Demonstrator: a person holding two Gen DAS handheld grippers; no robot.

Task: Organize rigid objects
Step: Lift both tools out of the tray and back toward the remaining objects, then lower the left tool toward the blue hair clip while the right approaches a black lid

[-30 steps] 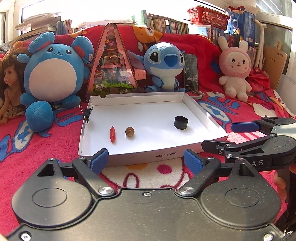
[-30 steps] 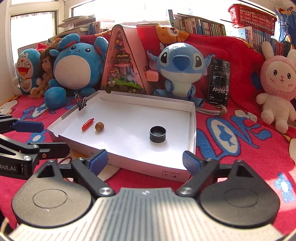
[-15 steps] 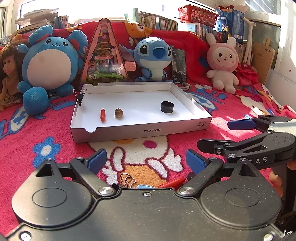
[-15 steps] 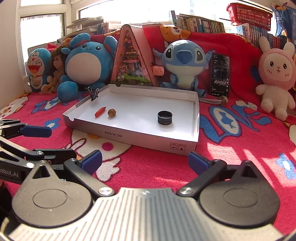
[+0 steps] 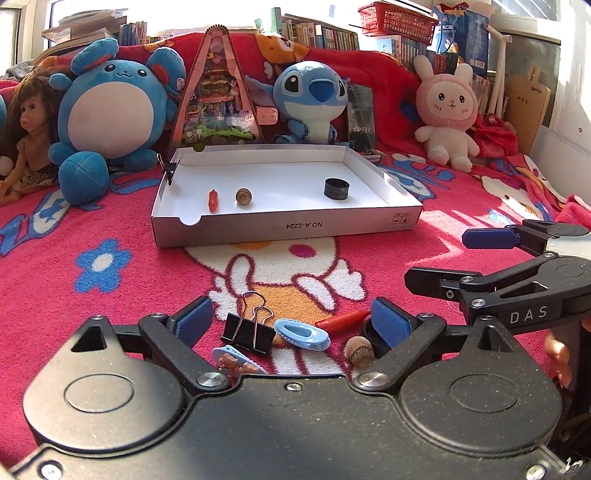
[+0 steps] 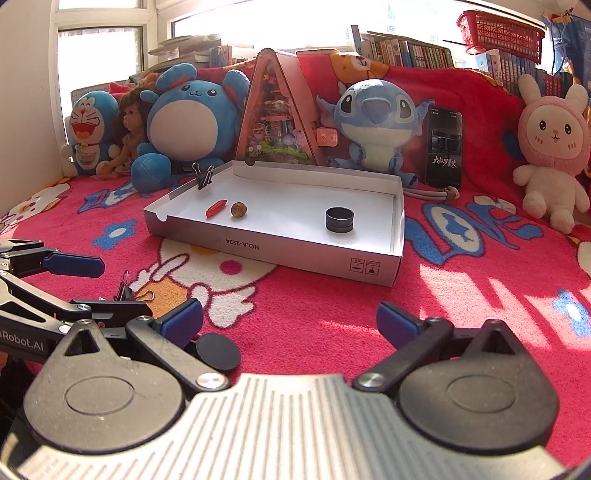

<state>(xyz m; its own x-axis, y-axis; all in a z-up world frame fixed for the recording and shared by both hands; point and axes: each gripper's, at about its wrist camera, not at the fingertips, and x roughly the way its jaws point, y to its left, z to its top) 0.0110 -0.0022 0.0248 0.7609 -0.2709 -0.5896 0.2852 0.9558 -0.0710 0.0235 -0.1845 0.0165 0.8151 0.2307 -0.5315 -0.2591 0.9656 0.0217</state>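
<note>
A white box lid (image 5: 280, 225) (image 6: 295, 251) lies on the red blanket and holds a red capsule (image 5: 213, 199), an acorn (image 5: 243, 195) and a black ring (image 5: 336, 188). My left gripper (image 5: 291, 321) is open just above loose items on the blanket: a black binder clip (image 5: 248, 332), a blue clip (image 5: 302, 334), a red crayon (image 5: 341, 320), an acorn (image 5: 359, 351) and a bear hair clip (image 5: 236, 363). My right gripper (image 6: 290, 319) is open and empty, beside a black disc (image 6: 218, 350).
Plush toys, a doll, a triangular toy box (image 5: 218, 96) and a phone (image 5: 361, 116) line the back of the blanket. A binder clip (image 6: 205, 177) is clamped on the lid's far left wall. Books and a red basket (image 5: 397, 20) stand behind.
Both grippers have pulled back from the box lid toward the near blanket. The loose clips, crayon, acorn and black disc have come into view. Both stay open.
</note>
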